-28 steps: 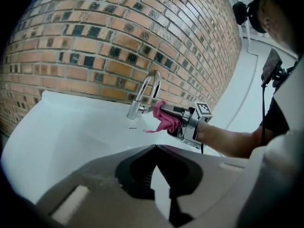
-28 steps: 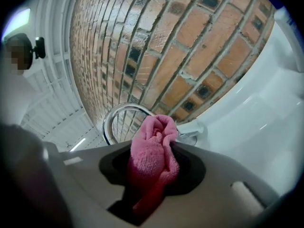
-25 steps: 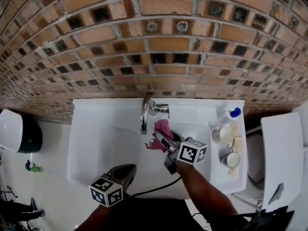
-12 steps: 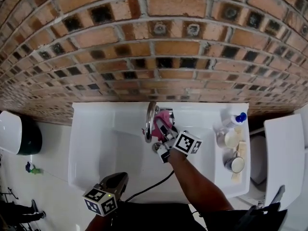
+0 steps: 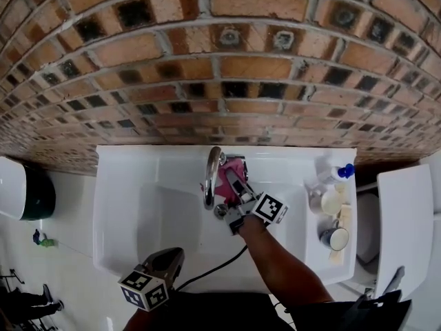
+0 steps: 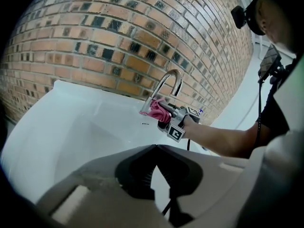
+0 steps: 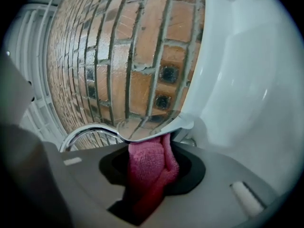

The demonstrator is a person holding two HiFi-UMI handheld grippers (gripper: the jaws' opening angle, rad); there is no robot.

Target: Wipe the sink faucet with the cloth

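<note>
The chrome faucet (image 5: 211, 174) arches over the white sink (image 5: 138, 212) at the back rim. My right gripper (image 5: 234, 182) is shut on the pink cloth (image 5: 231, 175) and presses it against the faucet's base and lever. In the right gripper view the cloth (image 7: 149, 172) hangs between the jaws right under the shiny lever (image 7: 156, 125), with the spout (image 7: 88, 132) curving off left. The left gripper view shows the faucet (image 6: 166, 87), the cloth (image 6: 157, 110) and the right gripper (image 6: 166, 112) ahead. My left gripper (image 5: 173, 257) hovers at the sink's front edge, jaws together, holding nothing.
A brick wall (image 5: 220, 67) rises behind the sink. On the sink's right ledge stand a blue-capped bottle (image 5: 336, 173), a cup (image 5: 331, 202) and a metal mug (image 5: 334, 238). A white and dark green bin (image 5: 24, 192) sits on the floor at left. A black cable (image 5: 213, 267) trails from the right gripper.
The right gripper has carried the pink cloth up from over the basin to the faucet's base at the back rim. The left gripper has stayed near the front edge.
</note>
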